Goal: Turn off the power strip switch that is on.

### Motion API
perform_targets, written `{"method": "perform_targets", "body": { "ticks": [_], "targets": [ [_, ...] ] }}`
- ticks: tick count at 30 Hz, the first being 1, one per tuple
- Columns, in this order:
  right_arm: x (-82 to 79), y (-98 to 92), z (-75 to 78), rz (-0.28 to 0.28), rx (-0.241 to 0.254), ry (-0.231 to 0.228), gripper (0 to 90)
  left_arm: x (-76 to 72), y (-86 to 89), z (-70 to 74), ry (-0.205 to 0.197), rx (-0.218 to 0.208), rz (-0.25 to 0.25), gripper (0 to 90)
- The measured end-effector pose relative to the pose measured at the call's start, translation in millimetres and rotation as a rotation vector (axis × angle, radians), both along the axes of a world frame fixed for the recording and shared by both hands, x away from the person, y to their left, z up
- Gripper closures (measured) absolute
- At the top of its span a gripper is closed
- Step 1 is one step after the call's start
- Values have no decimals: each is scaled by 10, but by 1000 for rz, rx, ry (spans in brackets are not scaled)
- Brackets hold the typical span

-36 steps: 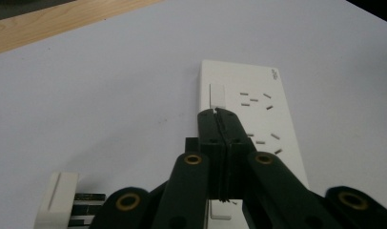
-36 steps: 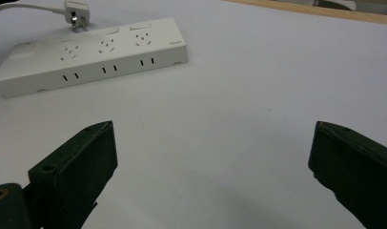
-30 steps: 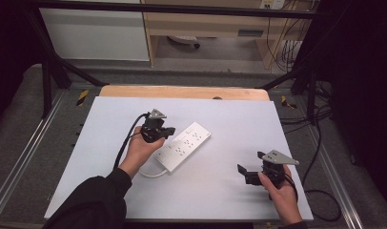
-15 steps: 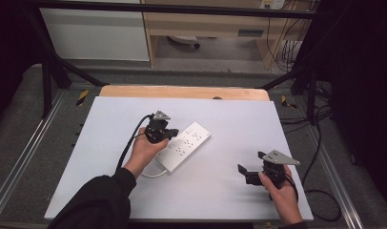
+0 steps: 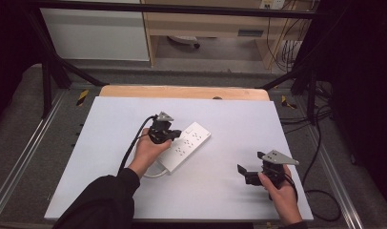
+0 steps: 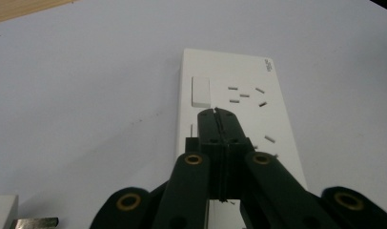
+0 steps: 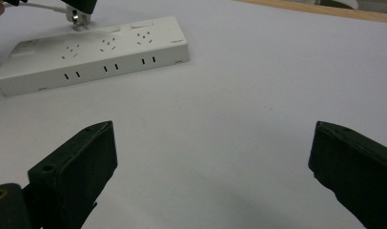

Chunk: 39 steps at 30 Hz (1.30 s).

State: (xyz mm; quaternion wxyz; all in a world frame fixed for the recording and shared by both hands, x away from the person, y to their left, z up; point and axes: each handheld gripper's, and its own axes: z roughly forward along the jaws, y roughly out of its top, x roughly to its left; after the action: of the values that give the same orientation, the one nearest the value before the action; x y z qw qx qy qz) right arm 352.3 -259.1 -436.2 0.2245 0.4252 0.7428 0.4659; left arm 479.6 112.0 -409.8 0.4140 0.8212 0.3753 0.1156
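Pressing together with nothing between them, the jaws of your left gripper point(image 6: 219, 125) are poised over the top face of the power strip point(image 6: 234, 119), their tips just short of its rocker switch point(image 6: 200, 91); whether they touch the plastic you cannot tell from here. Your right gripper point(image 7: 208, 176) is spread wide and holds nothing, hovering low over bare tabletop with the strip well ahead of it.

From above, the power strip point(image 5: 188, 145) lies flat and diagonal near the middle of the white table point(image 5: 110, 124), its white cord point(image 5: 156, 170) looping out from the near end beside your left hand point(image 5: 147, 150). A plug point(image 6: 20, 214) lies just beside the strip at the lower left of the left gripper view.

Expect the strip to be light, rigid and smooth-sided, so it will likely slide on the table if you push the switch without bracing it. If you need to move it, pinch it across its narrow width near the middle, on the long side walls, not on the cord. A closed jaw tip looks suited to pressing the switch.
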Motion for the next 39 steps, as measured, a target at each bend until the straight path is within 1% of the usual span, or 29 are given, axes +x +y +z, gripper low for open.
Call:
{"method": "perform_targets", "body": {
  "ticks": [2,5,6,13,14,17,21,24,33,38,39],
  "targets": [
    [-4,0,5,1,5,0,29,4,-21,-12,6,-2,0,900],
    [-1,1,2,2,2,-2,28,21,-34,-32,5,9,0,900],
    [-2,1,3,3,2,-2,28,27,-37,-40,12,5,0,900],
    [1,7,4,7,0,-1,28,59,-46,-75,24,5,4,900],
    [2,8,3,10,0,-1,29,64,-51,-71,22,8,2,900],
    [5,14,-1,11,-2,3,28,77,-67,-65,21,0,7,900],
    [5,11,2,12,-2,0,28,89,-103,-78,21,10,1,900],
    [2,8,3,15,-4,-2,29,102,-111,-85,22,-3,4,900],
    [2,20,4,20,-8,-2,29,129,-112,-120,25,18,3,900],
    [-1,27,3,24,-13,-3,28,146,-118,-132,22,14,5,900],
    [-3,28,4,26,-15,-3,28,150,-121,-136,20,19,6,900]
  ]
}}
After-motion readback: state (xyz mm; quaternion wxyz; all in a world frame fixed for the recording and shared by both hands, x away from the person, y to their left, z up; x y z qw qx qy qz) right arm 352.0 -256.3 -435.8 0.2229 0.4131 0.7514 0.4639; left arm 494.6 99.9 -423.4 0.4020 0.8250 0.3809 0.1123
